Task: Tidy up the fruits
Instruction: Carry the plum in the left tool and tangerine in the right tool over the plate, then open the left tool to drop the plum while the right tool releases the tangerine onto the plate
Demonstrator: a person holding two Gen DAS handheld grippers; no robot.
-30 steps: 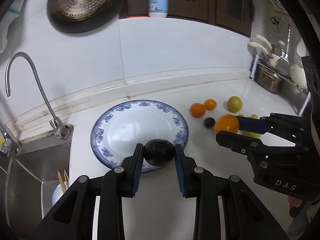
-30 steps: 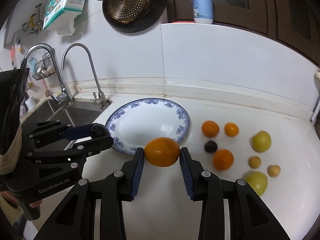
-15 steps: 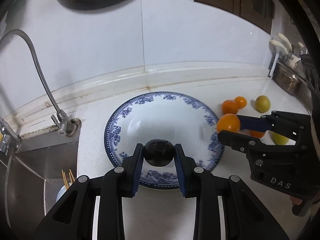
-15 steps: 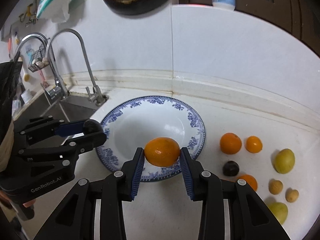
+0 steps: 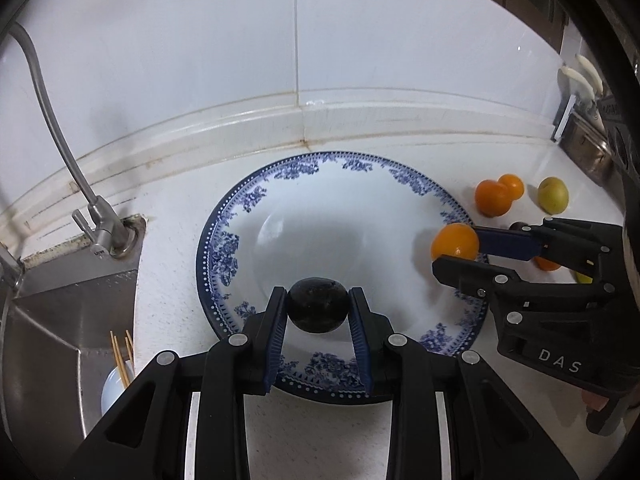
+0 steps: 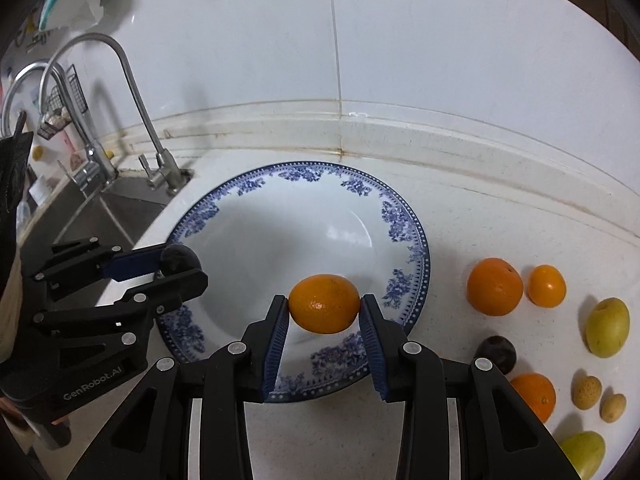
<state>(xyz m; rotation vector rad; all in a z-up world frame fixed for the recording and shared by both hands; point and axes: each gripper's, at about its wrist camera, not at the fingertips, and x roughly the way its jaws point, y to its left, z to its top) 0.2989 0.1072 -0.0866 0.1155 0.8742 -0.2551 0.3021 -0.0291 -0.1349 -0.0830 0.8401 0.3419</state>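
My left gripper (image 5: 318,312) is shut on a dark plum (image 5: 317,305) and holds it over the near part of the blue-and-white plate (image 5: 340,184). My right gripper (image 6: 325,310) is shut on an orange (image 6: 324,302) over the plate's (image 6: 256,184) right half. The right gripper also shows in the left wrist view (image 5: 460,250), and the left one in the right wrist view (image 6: 180,266). The plate's bowl holds no fruit.
Loose fruit lies on the white counter right of the plate: two oranges (image 6: 495,286), a dark plum (image 6: 495,354), yellow-green fruits (image 6: 607,326) and small tan ones (image 6: 587,391). A sink (image 5: 52,320) with taps (image 6: 132,92) is at the left. The tiled wall is behind.
Both grippers have moved forward and down with their fruits, from the plate's near edge to over the plate. Their grips have not changed.
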